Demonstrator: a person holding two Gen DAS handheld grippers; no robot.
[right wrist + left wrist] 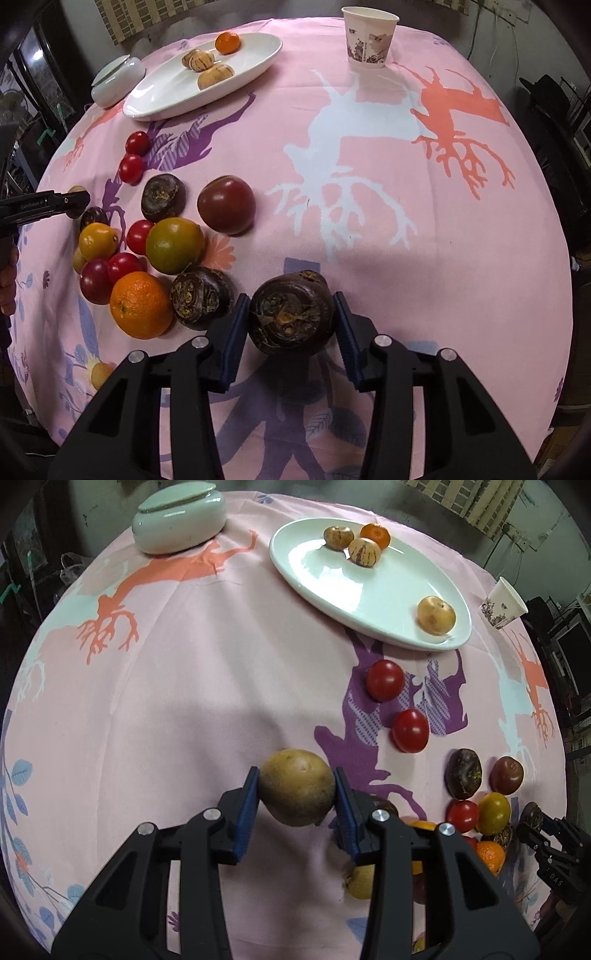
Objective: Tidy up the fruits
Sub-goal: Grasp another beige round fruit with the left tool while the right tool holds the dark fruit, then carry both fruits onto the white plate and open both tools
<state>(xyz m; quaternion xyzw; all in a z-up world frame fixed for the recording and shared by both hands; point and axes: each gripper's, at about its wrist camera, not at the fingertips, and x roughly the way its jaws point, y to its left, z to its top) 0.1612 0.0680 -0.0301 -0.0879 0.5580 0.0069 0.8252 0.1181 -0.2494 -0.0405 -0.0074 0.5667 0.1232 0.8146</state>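
Pink printed cloth (369, 155) covers the round surface, with a dim, cluttered room behind it. The left tongs (297, 790) hold a round tan-brown fruit (297, 788) by its widest sides, blue pads pressing on both flanks, above bare cloth at the near middle. It looks firm and smooth-skinned, so a grip across the middle should hold it; squeezing harder risks bruising. The right tongs (291, 314) clamp a dark brown ridged water chestnut (291, 312), hard and rough, unlikely to slip. A long white oval plate (332, 587) lies at the far side, carrying three tan fruits and a small orange mandarin (375, 535). Two red cherry tomatoes (385, 680) sit between the left tongs and the plate, just right of the straight path. A pale lidded ceramic jar (179, 522) stands far left, a paper cup (369, 37) far right, both well clear. Mixed loose fruit is piled near right.
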